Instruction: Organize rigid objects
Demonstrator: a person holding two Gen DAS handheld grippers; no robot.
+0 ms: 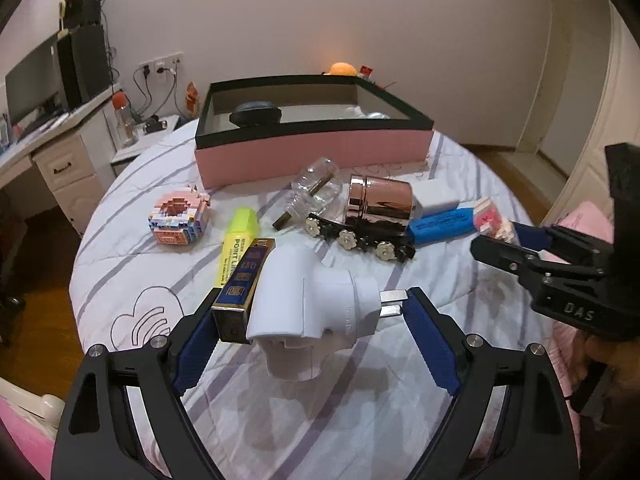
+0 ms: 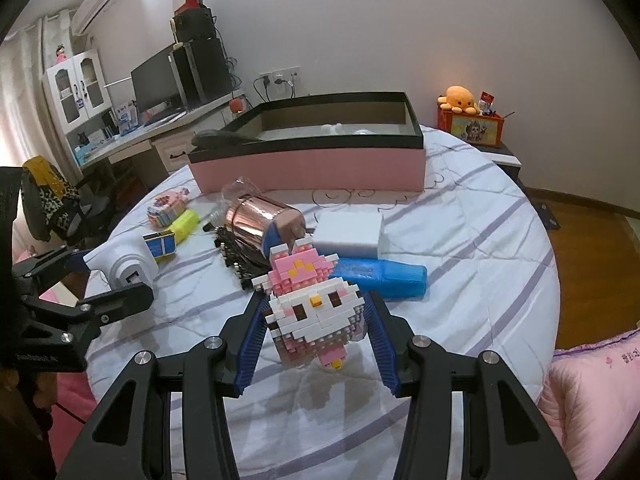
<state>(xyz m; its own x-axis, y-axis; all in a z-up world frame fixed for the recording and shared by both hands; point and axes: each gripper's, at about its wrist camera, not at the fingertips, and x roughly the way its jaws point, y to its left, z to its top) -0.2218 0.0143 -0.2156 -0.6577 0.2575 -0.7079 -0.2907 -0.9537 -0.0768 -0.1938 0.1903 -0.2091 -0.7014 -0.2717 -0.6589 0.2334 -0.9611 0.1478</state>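
1. On the near bedsheet, the left gripper gapes around a white plug adapter, unpinched; closing off-centre, it could snag the blue-gold box
2. The right gripper clamps the brick bunny, far from the pink box; bricks may shed

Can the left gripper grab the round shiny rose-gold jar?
Probably not yet. The left gripper already straddles the white plug adapter, which lies between it and the rose-gold jar.

Both wrist views look steeply down, close over the bed, sharing the pink box.
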